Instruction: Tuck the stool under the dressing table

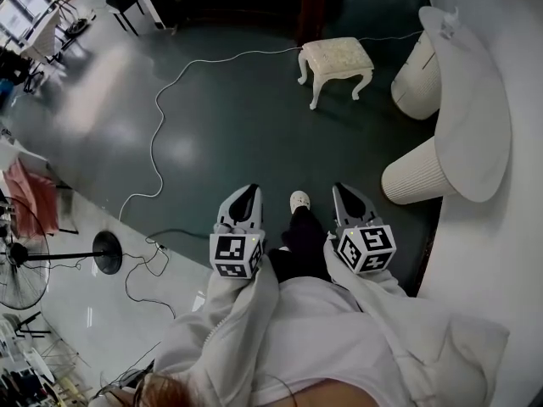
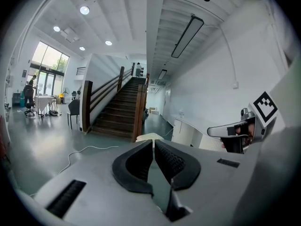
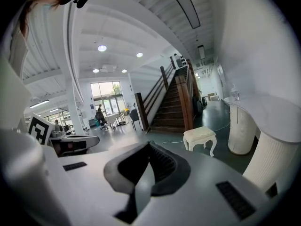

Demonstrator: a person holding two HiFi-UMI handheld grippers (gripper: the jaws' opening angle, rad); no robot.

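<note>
A small cream stool (image 1: 335, 61) with curved legs stands on the dark floor, well ahead of me and left of the white dressing table (image 1: 475, 125). The right gripper view shows the stool (image 3: 200, 136) beside the table's ribbed pedestals (image 3: 242, 126). In the left gripper view only a sliver of the stool's top (image 2: 149, 137) shows above the jaws. My left gripper (image 1: 247, 195) and right gripper (image 1: 343, 192) are both shut and hold nothing, side by side in front of my body, pointing toward the stool and far from it.
A white cable (image 1: 161, 117) snakes across the floor left of the stool. A fan on a round base (image 1: 106, 253) and more cables lie at the left. A dark wooden staircase (image 2: 124, 107) rises beyond. My shoe (image 1: 299, 200) shows between the grippers.
</note>
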